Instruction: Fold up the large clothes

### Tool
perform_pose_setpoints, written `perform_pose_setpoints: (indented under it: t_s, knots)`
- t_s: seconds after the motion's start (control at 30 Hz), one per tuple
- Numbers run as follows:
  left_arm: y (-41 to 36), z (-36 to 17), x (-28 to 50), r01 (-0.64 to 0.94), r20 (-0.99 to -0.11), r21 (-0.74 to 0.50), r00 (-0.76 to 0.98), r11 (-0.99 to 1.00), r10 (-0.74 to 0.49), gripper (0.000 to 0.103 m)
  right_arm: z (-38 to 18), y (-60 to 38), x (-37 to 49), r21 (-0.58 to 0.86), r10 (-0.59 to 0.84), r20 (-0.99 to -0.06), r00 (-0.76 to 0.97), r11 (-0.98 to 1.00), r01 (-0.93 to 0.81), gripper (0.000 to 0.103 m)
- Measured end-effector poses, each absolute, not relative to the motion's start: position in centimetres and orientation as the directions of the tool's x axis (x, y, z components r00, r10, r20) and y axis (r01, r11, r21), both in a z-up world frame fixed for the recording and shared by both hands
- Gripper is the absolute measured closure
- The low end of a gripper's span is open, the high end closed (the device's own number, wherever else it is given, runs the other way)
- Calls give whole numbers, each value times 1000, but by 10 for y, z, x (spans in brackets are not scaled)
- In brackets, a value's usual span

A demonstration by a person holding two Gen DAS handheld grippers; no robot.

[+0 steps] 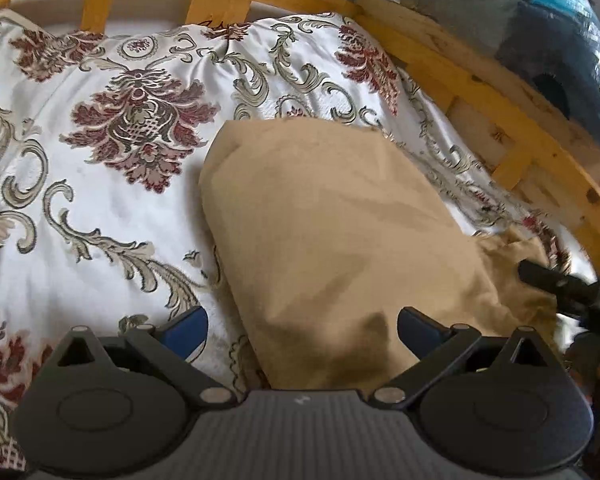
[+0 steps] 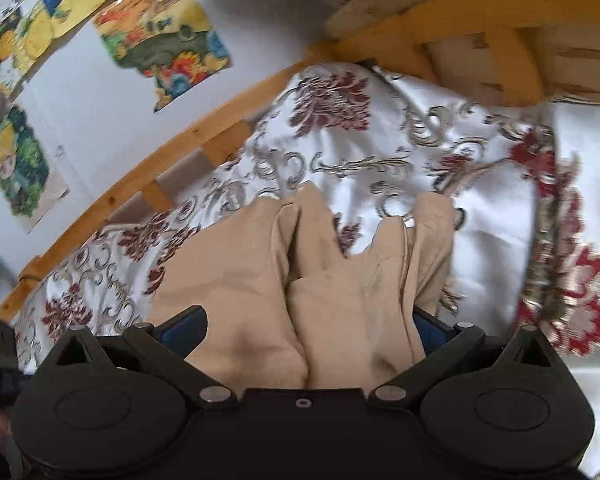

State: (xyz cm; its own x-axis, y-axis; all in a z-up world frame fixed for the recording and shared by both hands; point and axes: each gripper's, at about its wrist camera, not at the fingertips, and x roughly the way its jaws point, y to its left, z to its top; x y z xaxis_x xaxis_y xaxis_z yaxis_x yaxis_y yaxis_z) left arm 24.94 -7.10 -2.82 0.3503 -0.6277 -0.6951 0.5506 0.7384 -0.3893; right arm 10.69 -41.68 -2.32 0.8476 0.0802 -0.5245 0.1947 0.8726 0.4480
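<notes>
Right now your left gripper [image 1: 302, 330] and right gripper [image 2: 308, 330] both have their jaws apart, straddling the folded tan cotton garment [image 1: 340, 232] on the bed's white floral-patterned satin bedspread [image 1: 100, 184]. Close around it you have the pine slatted bed rail [image 1: 480, 92], and colourful cartoon posters [image 2: 160, 36] on the wall.

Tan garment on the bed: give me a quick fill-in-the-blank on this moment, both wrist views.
1. The tan garment lies on a floral ____.
2. The bed frame is made of ____.
3. Both grippers, left gripper and right gripper, have their fingers ____.
4. In the right wrist view, colourful pictures hang on the ____.

Missing words: bedspread; wood; open; wall
</notes>
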Motion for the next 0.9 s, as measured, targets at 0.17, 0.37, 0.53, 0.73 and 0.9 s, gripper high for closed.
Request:
perform_pose_setpoints:
  t_s: [0.17, 0.37, 0.53, 0.73, 0.9]
  knots:
    - [-63, -33, 261, 505, -699, -435, 333, 746, -633, 1, -39, -430, 131, 395, 98, -612, 785, 898, 196, 1]
    - [-61, -50, 280, 485, -680, -517, 269, 706, -683, 6, -52, -427, 126, 479, 161, -629, 761, 851, 215, 1]
    - [-73, -63, 293, 459, -658, -585, 213, 669, -722, 9, -56, -417, 125, 444, 153, -635, 757, 875, 194, 1]
    - [-88, -54, 288, 473, -710, -513, 235, 716, -664, 18, -58, -405, 127, 385, 145, -658, 739, 908, 165, 6]
    - [-119, -21, 255, 570, -752, -278, 371, 773, -545, 31, -56, -397, 124, 338, 138, -673, 726, 931, 137, 31]
